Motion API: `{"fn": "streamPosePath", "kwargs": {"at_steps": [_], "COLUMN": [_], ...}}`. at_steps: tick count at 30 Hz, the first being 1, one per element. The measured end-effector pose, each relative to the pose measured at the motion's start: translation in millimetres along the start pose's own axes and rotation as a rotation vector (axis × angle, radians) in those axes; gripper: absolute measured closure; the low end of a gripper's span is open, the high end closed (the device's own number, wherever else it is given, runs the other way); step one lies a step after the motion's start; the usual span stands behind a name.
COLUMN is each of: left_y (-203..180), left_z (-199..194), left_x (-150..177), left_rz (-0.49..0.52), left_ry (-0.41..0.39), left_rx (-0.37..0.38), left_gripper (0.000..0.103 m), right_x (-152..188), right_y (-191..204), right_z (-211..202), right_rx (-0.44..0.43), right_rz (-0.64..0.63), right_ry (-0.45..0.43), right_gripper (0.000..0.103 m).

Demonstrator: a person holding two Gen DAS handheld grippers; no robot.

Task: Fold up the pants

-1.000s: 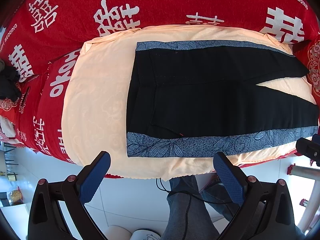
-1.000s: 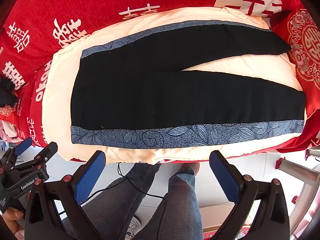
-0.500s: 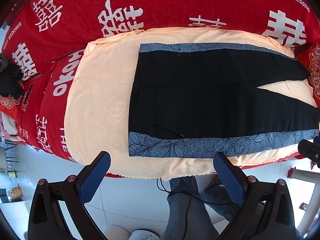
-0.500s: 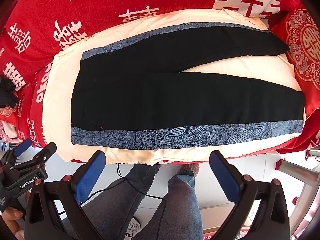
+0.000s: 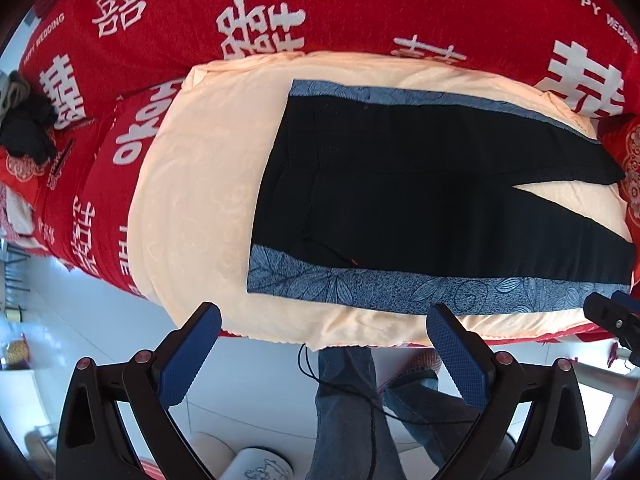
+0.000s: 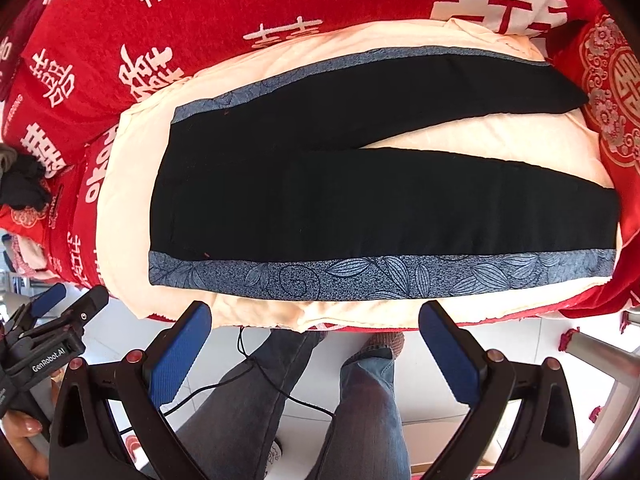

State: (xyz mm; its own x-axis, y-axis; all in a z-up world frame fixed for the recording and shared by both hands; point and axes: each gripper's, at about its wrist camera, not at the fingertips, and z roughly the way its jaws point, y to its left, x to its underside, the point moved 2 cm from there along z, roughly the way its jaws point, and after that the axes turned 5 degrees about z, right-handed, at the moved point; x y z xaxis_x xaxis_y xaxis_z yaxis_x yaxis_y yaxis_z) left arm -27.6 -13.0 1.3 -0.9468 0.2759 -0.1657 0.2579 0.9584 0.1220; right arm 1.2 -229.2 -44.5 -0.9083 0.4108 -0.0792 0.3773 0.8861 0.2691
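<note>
Nearest, left gripper [image 5: 323, 354] and right gripper [image 6: 315, 346], jaws spread wide and empty, poised short of the bed edge for a first grab. Beyond, pants [image 6: 360, 196] spread flat on cream blanket [image 6: 132, 184], legs parted, unfolded.

left tool [image 5: 323, 354] nearer pants [image 5: 420, 200], view shifted
</note>
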Motion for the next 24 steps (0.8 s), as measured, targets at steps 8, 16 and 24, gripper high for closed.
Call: {"fn": "streamPosePath", "kwargs": {"at_steps": [8, 16, 24], "left_y": [14, 44, 64], "left_z": [39, 106, 161], "left_x": [5, 14, 25], "left_rz": [-0.041, -0.104, -0.210], "left_ry": [0.034, 0.054, 0.046], "left_rx": [0.098, 0.205, 0.414], "left_gripper": [0.000, 0.000, 0.000], "right_x": [2, 20, 52], "right_y": [-8, 23, 45], "right_z": [21, 78, 190], "right_rx": [-0.127, -0.382, -0.575], "right_rz": [0.045, 0.089, 0.199], "right_ry": [0.010, 0.038, 0.199], "right_gripper": [0.000, 0.000, 0.050]}}
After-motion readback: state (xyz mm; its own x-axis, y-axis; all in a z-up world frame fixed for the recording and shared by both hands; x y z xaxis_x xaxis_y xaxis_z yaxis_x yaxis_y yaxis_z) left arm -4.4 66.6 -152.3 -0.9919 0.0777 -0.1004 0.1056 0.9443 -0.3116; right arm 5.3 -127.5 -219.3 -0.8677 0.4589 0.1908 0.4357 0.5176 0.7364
